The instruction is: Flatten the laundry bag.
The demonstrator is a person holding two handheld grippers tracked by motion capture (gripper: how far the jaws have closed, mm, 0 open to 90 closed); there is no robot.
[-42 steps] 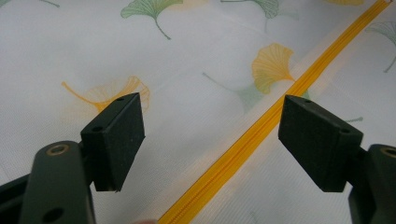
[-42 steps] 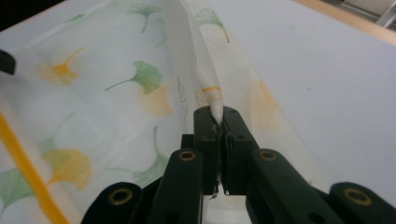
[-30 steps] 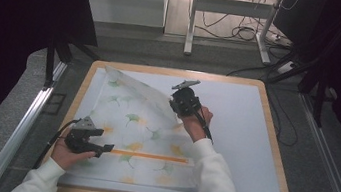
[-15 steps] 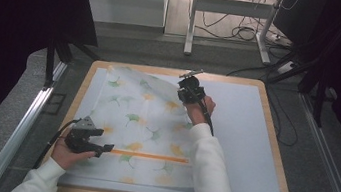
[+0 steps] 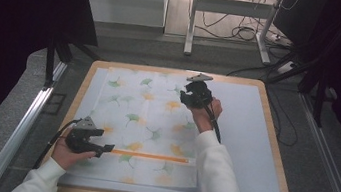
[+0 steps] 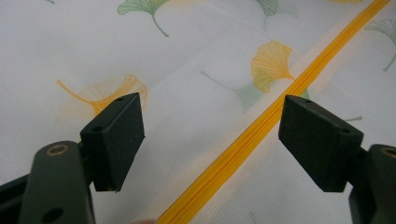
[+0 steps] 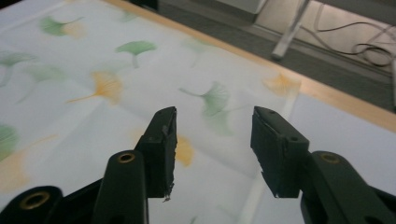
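A white cloth printed with green and orange ginkgo leaves lies spread flat on a pale blue mat. An orange zipper runs across its near part. My left gripper rests at the zipper's left end, open, with the zipper passing under the gap between its jaws. My right gripper hovers over the cloth's far right corner. Its jaws have just been opening and nothing is between them; the cloth lies below.
The mat sits on a table with a wooden border. Behind the table stand a metal frame and loose cables on the floor. Metal rails run along both sides.
The right gripper carried the cloth's lifted far corner toward the back of the table, laid it flat and opened its jaws. The left gripper kept still.
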